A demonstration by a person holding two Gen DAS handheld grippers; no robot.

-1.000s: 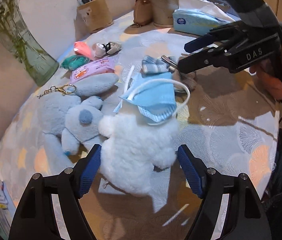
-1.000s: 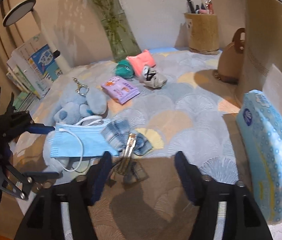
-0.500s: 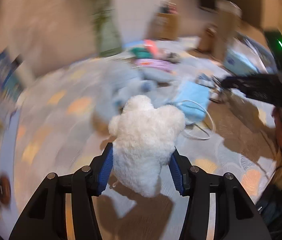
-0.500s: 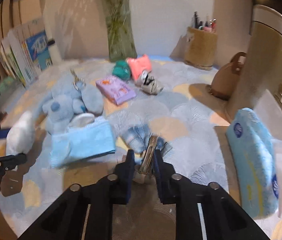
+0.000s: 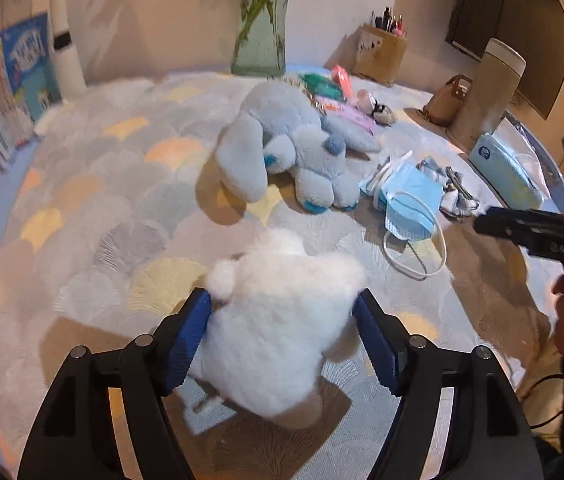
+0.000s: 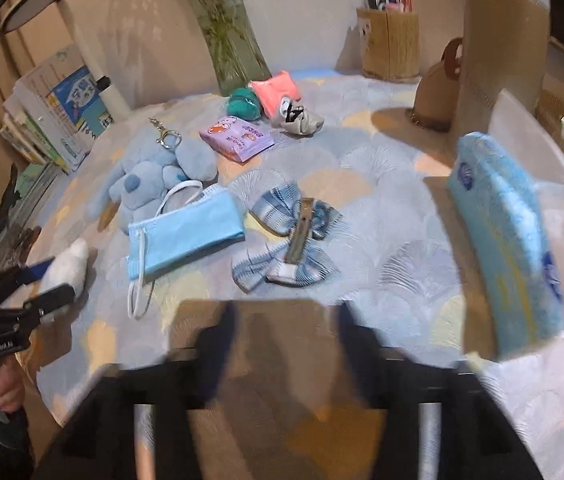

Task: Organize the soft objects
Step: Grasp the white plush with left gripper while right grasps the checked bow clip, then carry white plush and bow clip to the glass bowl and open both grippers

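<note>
My left gripper (image 5: 284,330) is shut on a white plush toy (image 5: 277,324) and holds it just above the tablecloth near the front edge; the toy also shows in the right wrist view (image 6: 66,268). A blue plush dog (image 5: 290,148) lies behind it, with a blue face mask (image 5: 410,204) and a plaid hair bow with a metal clip (image 6: 294,236) to its right. My right gripper (image 6: 286,320) is blurred, open and empty, just in front of the bow.
A purple tissue pack (image 6: 237,138), a teal bundle (image 6: 243,104), a pink item (image 6: 275,90) and a small sock (image 6: 300,118) lie at the back. A glass vase (image 5: 259,24), pen holder (image 6: 388,46), tall cylinder (image 6: 498,56), blue tissue pack (image 6: 510,240) and books (image 5: 5,92) ring the table.
My left gripper closed on the white plush toy, pulled it out from under the mask and carried it towards the front. My right gripper shut near the bow clip, then opened and drew back.
</note>
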